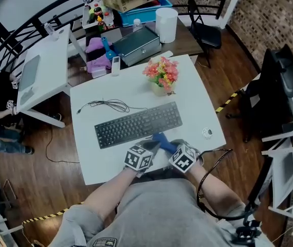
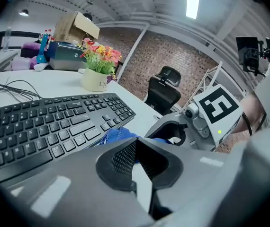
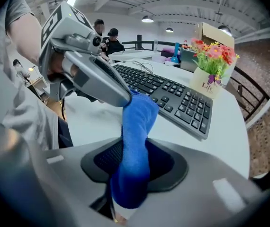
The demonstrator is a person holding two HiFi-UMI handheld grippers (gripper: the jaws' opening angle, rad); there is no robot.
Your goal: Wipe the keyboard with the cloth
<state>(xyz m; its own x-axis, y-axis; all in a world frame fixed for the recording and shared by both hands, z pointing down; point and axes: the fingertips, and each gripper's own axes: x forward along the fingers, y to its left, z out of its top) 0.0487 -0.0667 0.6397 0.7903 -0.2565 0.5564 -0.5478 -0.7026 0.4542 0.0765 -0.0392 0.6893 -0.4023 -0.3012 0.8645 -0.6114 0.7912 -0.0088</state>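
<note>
The left gripper's [image 3: 124, 98] fingers clamp one end of the blue cloth [image 3: 136, 136] and the right gripper's [image 3: 134, 170] fingers clamp the other, over the table [image 1: 136, 89] beside the keyboard's [image 1: 139, 123] near edge.

Blue cloth [image 3: 136, 126] is running between grey right hand-held gripper [image 3: 134, 164] pads, which are looking black and mesh-textured. Black keyboard [image 3: 173, 96] is lying just ahead on white tabletop [image 3: 97, 122]. Grey left hand-held gripper [image 3: 124, 100] is carrying black-and-white square markers.
</note>
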